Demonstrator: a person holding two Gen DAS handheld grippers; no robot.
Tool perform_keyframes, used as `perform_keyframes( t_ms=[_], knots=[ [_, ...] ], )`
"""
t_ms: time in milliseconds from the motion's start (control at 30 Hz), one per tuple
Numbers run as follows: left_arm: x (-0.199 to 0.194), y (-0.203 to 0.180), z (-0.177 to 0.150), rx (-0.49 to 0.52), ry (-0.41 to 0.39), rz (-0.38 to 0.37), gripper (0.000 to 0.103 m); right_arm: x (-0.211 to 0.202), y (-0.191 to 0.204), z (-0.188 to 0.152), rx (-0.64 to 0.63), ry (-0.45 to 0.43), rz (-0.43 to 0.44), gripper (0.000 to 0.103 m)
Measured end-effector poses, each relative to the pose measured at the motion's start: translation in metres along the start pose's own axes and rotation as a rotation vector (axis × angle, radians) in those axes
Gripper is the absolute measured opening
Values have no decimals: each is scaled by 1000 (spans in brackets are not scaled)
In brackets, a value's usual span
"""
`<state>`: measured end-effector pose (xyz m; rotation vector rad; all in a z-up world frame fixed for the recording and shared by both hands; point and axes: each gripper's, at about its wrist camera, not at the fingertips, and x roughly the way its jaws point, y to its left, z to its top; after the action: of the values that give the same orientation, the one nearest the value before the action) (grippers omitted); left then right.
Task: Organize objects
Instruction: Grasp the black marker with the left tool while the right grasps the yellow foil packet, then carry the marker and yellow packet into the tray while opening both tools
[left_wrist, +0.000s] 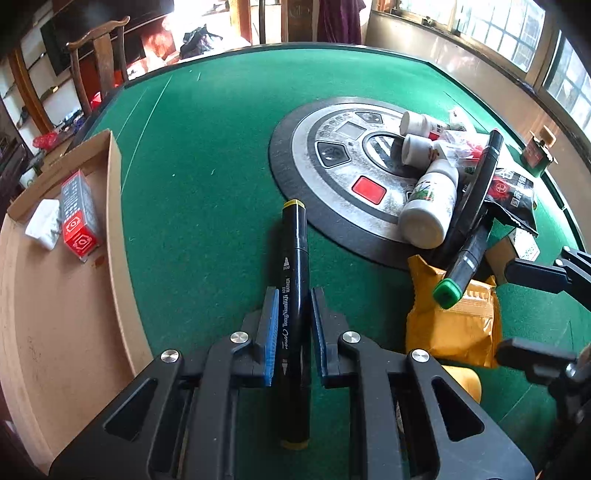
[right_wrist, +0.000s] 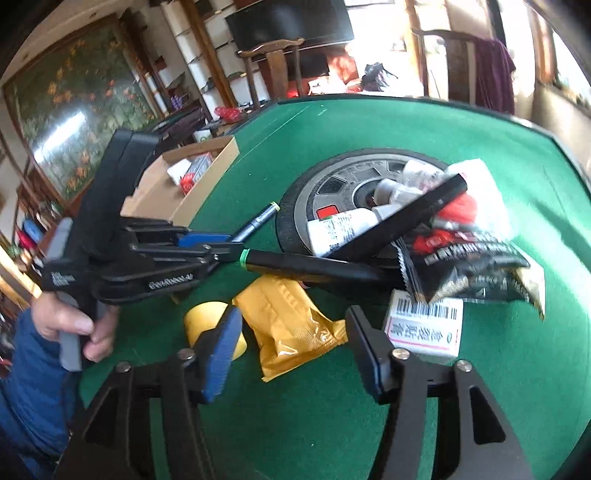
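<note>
Green felt table (left_wrist: 221, 155): pile mostly unsorted.
Left gripper (left_wrist: 293, 299): narrow around the black marker (left_wrist: 293, 280), contact uncertain.
Right gripper (right_wrist: 291, 332): wide, empty, above yellow packet (right_wrist: 291, 321).
Cardboard box (left_wrist: 114, 192): two items in.
Remaining: bottles (left_wrist: 428, 199), markers, packets.

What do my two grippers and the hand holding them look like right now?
Both the left gripper and right gripper are black angular frames with silver rivets and blue ribbed pads. The left one carries white lettering and a grey trigger. The left hand is bare, with a blue sleeve.
</note>
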<state>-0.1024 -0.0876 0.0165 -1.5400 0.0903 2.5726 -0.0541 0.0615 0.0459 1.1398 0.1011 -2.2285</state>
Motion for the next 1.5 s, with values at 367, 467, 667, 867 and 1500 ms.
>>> perform_keyframes(
  t_ms=[367, 467, 667, 867, 1500],
  knots=[
    [4, 0, -3, 14, -22, 5, 16, 45, 19, 4, -195, 105, -47, 64],
    [6, -7, -3, 21, -42, 21, 16, 48, 27, -3, -231, 89, -95, 54],
    [6, -12, -3, 38, -51, 42, 16, 30, 18, -6, -126, 66, -78, 43],
    [-6, -2, 1, 4, -72, -18, 16, 6, 18, 3, -57, -5, 60, 43],
    [-65, 54, 8, -157, -196, -114, 16, 7, 48, 30, 68, -40, 237, 43]
  ],
)
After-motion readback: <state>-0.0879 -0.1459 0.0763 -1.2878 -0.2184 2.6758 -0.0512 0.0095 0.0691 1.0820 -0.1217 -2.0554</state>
